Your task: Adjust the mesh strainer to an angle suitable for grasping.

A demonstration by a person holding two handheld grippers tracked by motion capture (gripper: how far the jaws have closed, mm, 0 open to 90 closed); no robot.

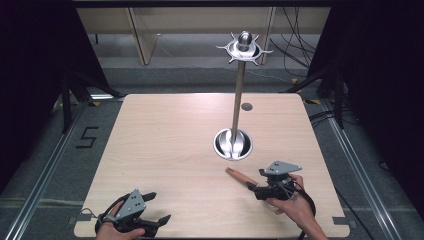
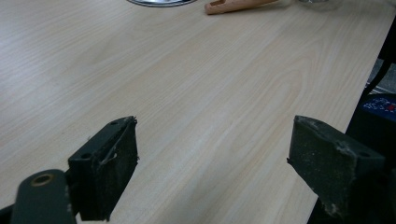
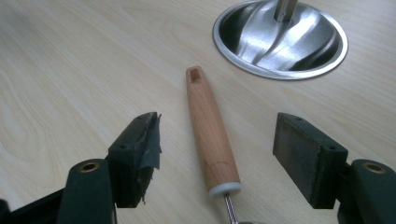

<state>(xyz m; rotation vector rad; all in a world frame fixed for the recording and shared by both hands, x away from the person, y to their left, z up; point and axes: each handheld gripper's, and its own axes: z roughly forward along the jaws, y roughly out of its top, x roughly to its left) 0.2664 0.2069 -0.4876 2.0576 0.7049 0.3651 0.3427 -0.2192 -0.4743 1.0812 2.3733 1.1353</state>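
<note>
A utensil with a tan wooden handle (image 3: 208, 133) lies flat on the table, and a hanging hole marks its far end. Its white collar and thin metal shaft (image 3: 229, 205) point back toward my right gripper (image 3: 217, 140). That gripper is open, one jaw on each side of the handle and neither touching it. From above, the handle (image 1: 238, 176) sits just short of the stand's round steel base (image 1: 233, 144), with the right gripper (image 1: 256, 181) behind it. At the front left, my left gripper (image 1: 159, 207) is open over bare wood (image 2: 217, 140).
A steel pole (image 1: 238, 97) rises from the dish-shaped base (image 3: 280, 39) to a crown of hooks (image 1: 244, 48). A small grey disc (image 1: 246, 106) is set in the light wooden table (image 1: 165, 145). Black cables run along the floor beyond the far right corner.
</note>
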